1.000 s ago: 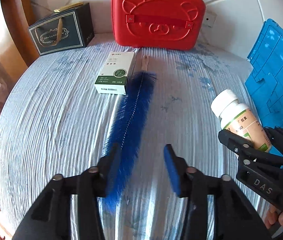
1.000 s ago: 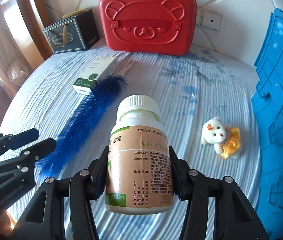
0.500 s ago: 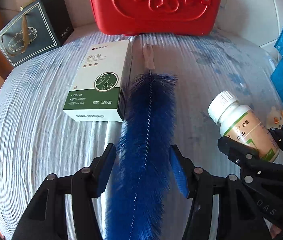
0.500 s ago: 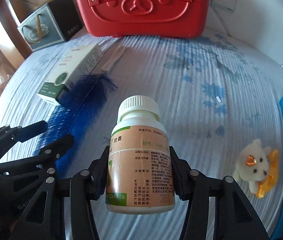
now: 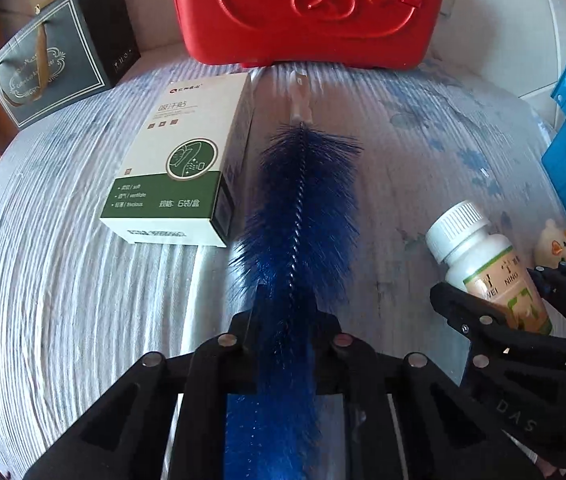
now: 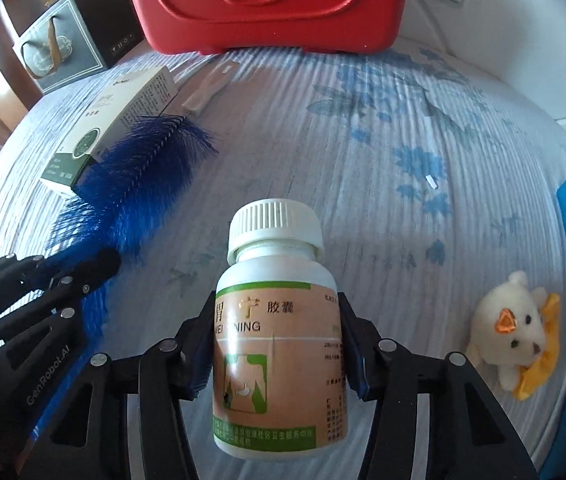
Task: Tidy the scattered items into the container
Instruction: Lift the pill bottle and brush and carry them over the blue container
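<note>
Striped blue-floral tablecloth (image 6: 363, 128), white wall (image 5: 495, 32), left hand-held gripper (image 5: 289, 308) clamping brush (image 5: 303, 208), right hand-held gripper (image 6: 277, 344) gripping bottle (image 6: 279, 340).

1. a white cloth (image 6: 363, 128) with blue flowers and ribbed texture filled both frames.
2. on it lay a blue brush (image 5: 303, 216) at centre, a green-and-white box (image 5: 179, 168) to its left.
3. a plush toy (image 6: 511, 332) lay at lower right; a red case (image 5: 311, 12) and dark gift bag (image 5: 51, 56) stood along the top.

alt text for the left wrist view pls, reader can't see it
The left gripper is shut on a blue bottle brush lying on a striped tablecloth. A white-and-green carton lies beside the brush; the right gripper grips a white-capped pill bottle, with a red case behind.
</note>
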### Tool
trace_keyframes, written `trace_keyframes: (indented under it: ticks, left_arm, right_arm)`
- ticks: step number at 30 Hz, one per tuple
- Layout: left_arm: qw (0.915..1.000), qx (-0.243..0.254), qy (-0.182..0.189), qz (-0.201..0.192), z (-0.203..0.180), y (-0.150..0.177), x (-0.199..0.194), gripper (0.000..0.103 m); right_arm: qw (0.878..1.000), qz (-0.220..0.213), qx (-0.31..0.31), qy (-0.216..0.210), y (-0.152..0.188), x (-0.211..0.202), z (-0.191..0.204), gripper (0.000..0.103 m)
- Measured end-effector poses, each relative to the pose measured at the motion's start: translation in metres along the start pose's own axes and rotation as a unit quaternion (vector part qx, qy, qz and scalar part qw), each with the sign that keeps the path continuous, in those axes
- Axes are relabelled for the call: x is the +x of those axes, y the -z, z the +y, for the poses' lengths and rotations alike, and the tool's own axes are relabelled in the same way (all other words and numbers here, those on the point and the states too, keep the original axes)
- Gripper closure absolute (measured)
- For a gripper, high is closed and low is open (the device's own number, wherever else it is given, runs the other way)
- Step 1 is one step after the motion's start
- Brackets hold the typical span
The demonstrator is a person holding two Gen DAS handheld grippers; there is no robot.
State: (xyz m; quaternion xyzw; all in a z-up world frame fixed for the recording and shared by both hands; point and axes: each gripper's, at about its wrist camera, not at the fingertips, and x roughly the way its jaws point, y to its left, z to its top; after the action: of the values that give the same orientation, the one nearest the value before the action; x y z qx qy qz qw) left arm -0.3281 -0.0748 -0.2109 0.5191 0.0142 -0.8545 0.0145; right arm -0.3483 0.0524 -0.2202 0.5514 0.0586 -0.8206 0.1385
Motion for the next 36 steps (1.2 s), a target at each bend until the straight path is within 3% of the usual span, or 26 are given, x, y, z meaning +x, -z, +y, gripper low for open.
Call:
trace_keyframes:
  ticks: [9, 19, 26, 31, 36]
  left_arm:
    - [0.9989, -0.018, 0.005, -0.044, -0.006, 0.027, -0.093, 0.089]
    - [0.9921, -0.05, -0.02, -0.113, -0.012, 0.068, -0.209, 0.089]
    - [0.986, -0.068, -0.047, -0.145, -0.03, 0.099, -0.267, 0.089]
    - [0.9844, -0.05, -0.034, -0.165, -0.054, 0.11, -0.299, 0.089]
    - [0.9821, -0.004, 0.004, -0.188, -0.088, 0.108, -0.326, 0.089]
  right_arm:
    - [0.997, -0.067, -0.022, -0.007, 0.015, -0.089, 0.016, 0.051]
    - [0.987, -0.144, -0.062, -0.031, 0.052, -0.195, 0.031, 0.051]
    - [0.976, -0.193, -0.092, -0.049, 0.079, -0.256, 0.029, 0.051]
    - [0.973, -0.213, -0.083, -0.042, 0.105, -0.287, 0.012, 0.051]
    - [0.972, -0.232, -0.046, 0.001, 0.125, -0.321, -0.017, 0.051]
